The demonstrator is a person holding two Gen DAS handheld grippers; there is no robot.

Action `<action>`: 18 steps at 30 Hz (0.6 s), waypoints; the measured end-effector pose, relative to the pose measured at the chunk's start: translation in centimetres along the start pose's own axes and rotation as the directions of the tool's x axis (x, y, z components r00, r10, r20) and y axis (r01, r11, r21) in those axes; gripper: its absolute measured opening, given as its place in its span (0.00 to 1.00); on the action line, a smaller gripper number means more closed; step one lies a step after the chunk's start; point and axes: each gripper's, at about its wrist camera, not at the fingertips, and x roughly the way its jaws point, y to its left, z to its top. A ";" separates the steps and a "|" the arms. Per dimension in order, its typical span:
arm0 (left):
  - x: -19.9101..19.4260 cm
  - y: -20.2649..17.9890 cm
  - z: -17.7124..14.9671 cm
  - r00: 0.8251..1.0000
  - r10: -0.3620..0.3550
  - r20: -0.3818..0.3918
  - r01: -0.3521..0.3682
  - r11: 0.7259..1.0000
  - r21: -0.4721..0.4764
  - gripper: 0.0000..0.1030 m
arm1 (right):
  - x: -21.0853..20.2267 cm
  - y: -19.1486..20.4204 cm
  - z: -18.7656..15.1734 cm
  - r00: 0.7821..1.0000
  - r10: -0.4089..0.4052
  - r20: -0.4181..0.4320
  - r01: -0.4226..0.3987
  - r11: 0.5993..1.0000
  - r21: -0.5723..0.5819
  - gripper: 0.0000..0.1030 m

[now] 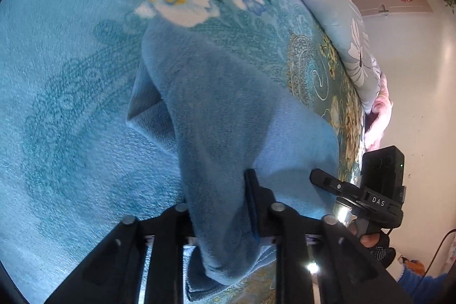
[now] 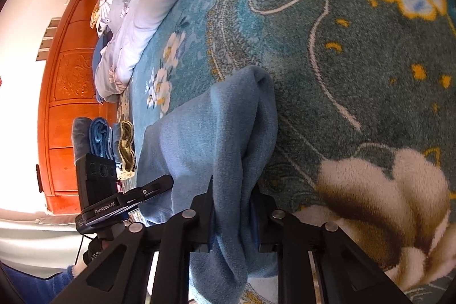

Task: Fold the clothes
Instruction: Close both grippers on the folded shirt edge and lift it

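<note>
I have both ends of the soft blue fleece garment [image 1: 228,110] pinched. My left gripper [image 1: 225,207] is clamped on a bunched fold of it, and my right gripper [image 2: 233,207] squeezes another thick fold between its pads. The garment lies on the teal plush floral blanket [image 1: 71,104] covering the bed; from the left wrist it runs from 6 o'clock up toward 12, and my right gripper shows at 4 o'clock. From the right wrist, my left gripper sits at 8 o'clock, with a small stack of folded cloths [image 2: 102,138] just beyond it and the pale floral duvet [image 2: 148,4] at 11 o'clock.

My worry is the bunching: each grip may hold several layers, so lifting could drag the fold crooked. The fleece looks thick and may slip out if I pull the hands apart too hard.
</note>
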 end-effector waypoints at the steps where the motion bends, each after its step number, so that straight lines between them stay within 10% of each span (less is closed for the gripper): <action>1: -0.2 -0.2 0.0 1.000 0.004 0.001 -0.004 1.000 0.004 0.19 | -0.1 0.2 0.0 1.000 -0.006 0.001 0.006 1.000 -0.003 0.17; 18: -11.9 -4.5 0.3 0.998 -0.049 -0.028 0.053 0.978 0.204 0.18 | -7.2 11.4 -4.0 0.990 -0.055 0.127 0.059 0.998 -0.034 0.16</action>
